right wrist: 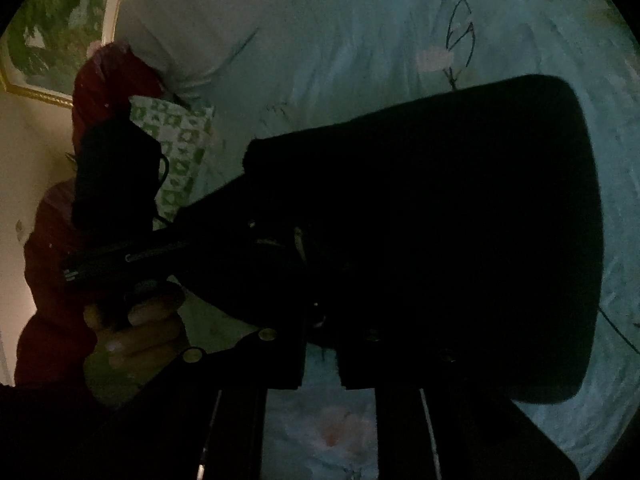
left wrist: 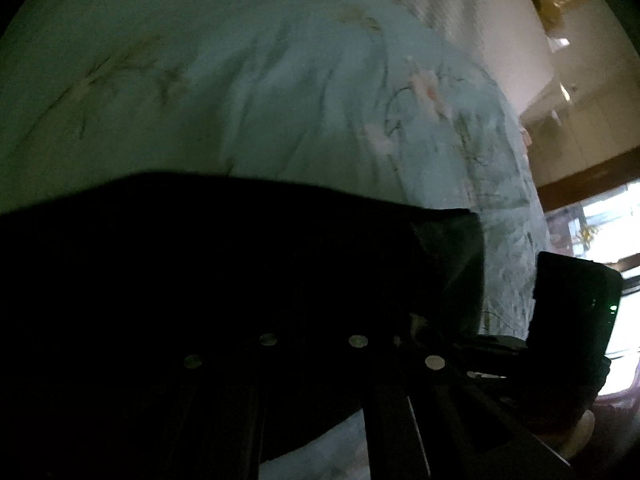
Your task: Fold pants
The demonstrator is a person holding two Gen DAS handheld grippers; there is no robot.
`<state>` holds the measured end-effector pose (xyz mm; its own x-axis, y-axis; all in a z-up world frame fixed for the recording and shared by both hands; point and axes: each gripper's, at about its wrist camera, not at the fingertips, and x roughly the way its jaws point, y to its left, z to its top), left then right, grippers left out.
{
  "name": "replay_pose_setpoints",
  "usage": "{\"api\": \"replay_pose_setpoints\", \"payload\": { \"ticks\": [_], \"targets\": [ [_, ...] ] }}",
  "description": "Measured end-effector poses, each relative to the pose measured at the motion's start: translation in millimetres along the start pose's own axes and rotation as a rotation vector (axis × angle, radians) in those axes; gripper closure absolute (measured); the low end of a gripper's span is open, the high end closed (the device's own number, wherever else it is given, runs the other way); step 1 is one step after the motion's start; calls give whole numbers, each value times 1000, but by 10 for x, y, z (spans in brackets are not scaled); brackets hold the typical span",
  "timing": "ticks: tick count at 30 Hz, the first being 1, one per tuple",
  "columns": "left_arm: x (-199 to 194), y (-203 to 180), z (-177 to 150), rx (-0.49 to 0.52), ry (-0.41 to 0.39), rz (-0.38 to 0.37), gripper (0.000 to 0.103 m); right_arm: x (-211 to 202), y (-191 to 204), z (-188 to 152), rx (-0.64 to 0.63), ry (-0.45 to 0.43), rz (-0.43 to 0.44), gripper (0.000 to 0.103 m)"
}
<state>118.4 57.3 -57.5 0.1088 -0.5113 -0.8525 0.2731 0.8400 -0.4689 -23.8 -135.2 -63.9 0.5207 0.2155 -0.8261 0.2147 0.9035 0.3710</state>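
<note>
The black pants (left wrist: 200, 264) lie on a pale blue floral bedsheet (left wrist: 240, 92). In the left wrist view they cover the whole lower left and hide my left gripper (left wrist: 312, 320), whose fingers vanish into the dark cloth. In the right wrist view the pants (right wrist: 460, 220) spread as a broad black shape over my right gripper (right wrist: 320, 312), also lost against the cloth. The other gripper shows in each view: the right gripper (left wrist: 572, 304) at the far right, the left gripper (right wrist: 116, 248) held in a hand at the left.
The bedsheet (right wrist: 340, 40) fills most of the right wrist view. A green-and-white patterned pillow (right wrist: 176, 144) lies at the bed's left. A framed picture (right wrist: 52, 32) hangs on the wall. The person wears a dark red sleeve (right wrist: 52, 280). A window (left wrist: 600, 220) glows at right.
</note>
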Motion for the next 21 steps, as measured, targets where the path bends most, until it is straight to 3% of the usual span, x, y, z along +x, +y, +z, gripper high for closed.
{"api": "replay_pose_setpoints", "payload": {
  "ticks": [5,9,12,14,21],
  "targets": [
    [-75,90,-168,-54,-30,27,99,46,28,16,-32,29,7,74],
    [-201,141,-338,-87,-66,90,94,57,32,-13,-59,52,10,64],
    [-325,241,-474,-139,-91,116,89,56,48,-50,-99,82,20,62],
    [-412,346,-564,-196,-99,120,77,38,103,-69,-126,96,35,62],
    [-765,680,-889,-348,-158,144,72,31,325,-50,-195,102,70,62]
  ]
}}
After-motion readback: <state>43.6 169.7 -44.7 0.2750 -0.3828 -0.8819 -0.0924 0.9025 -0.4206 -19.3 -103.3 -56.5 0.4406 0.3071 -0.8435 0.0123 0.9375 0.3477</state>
